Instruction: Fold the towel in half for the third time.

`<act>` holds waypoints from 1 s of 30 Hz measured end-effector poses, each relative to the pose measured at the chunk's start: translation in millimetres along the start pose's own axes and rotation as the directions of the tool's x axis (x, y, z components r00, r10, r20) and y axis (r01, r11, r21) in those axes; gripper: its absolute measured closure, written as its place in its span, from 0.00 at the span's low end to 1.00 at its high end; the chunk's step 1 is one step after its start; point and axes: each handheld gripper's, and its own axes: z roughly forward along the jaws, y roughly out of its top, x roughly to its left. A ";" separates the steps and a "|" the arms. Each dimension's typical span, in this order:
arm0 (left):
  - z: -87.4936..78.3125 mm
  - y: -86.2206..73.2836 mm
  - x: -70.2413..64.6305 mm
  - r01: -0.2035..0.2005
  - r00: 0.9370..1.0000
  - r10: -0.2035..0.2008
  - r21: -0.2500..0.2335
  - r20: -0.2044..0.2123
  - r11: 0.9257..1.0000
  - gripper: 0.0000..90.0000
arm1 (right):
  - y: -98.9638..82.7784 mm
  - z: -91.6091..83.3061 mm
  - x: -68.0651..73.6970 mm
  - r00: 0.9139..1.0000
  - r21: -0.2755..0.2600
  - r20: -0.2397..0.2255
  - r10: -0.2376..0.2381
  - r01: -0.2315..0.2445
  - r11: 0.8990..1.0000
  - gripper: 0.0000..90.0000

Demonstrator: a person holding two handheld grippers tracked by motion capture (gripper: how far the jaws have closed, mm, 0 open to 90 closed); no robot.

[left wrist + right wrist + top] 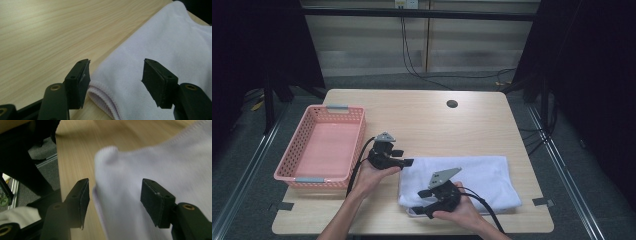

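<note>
White cloth point(472, 177), folded into a flat rectangle, lies on the near right part of the wooden table point(422, 120), its long side running left to right and its near edge close to the table's near edge. In the left gripper view its stitched, layered hem point(102, 100) shows at the folded corner, resting flat on the wood.

At the cloth's left edge sits the left gripper point(404, 157), held in the person's left hand point(374, 175), which comes in from the near side. Its jaws stand spread apart with nothing between them; in its own view one pad hangs over bare wood just beside the hem and the other over the cloth, so the opening straddles the cloth's edge.

Over the near left corner of the cloth is the right gripper point(419, 202), held in the person's right hand point(462, 212), with its grey three-cornered plate point(443, 176) tilted upward and a cable trailing toward the near right. Its jaws are also spread wide and pinch nothing; the right gripper view is blurred, but it shows the cloth's corner rising in a small bump between the pads, with the table edge and the floor beyond at the left.

Well to the left of the cloth, a pink plastic basket point(357, 137) with perforated walls sits on the table's left side. A small dark round hole point(452, 104) marks the table's far part.
</note>
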 end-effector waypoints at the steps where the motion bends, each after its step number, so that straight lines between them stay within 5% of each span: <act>1: -0.2 -1.1 -0.1 0.000 1.000 0.000 0.004 -0.003 1.000 0.43 | 3.9 5.1 -0.1 1.000 -0.008 -0.008 -0.005 0.005 1.000 0.45; 6: -4.6 -2.8 2.8 0.007 1.000 -0.007 -0.004 -0.013 1.000 0.42 | 11.5 25.7 1.8 0.999 0.020 -0.013 -0.042 0.042 0.999 0.43; 10: -5.8 -3.1 2.9 0.019 1.000 -0.019 -0.009 0.001 1.000 0.42 | 6.4 33.1 7.6 0.994 0.036 0.047 -0.096 0.094 0.995 0.46; 18: -4.5 -4.3 2.8 0.022 0.999 -0.022 -0.006 -0.026 1.000 0.42 | -0.7 36.2 19.3 0.958 0.044 0.173 -0.227 0.223 0.974 0.61; 22: -4.0 -5.9 7.0 0.034 0.998 -0.034 0.000 -0.045 0.999 0.41 | -0.4 35.7 19.4 0.955 0.047 0.194 -0.223 0.218 0.975 0.72; 23: -3.4 -6.5 8.4 0.033 0.998 -0.033 0.007 -0.049 0.999 0.40 | 0.0 35.2 16.8 0.955 0.042 0.199 -0.218 0.214 0.976 0.78; 25: -1.1 -8.1 10.3 0.035 0.997 -0.033 0.021 -0.076 0.999 0.40 | 1.3 33.3 11.0 0.970 0.030 0.179 -0.166 0.163 0.986 0.82; 30: 4.5 -10.3 14.5 0.031 0.995 -0.026 0.049 -0.093 0.998 0.37 | 1.8 31.3 3.2 0.986 0.005 0.139 -0.092 0.092 0.996 0.86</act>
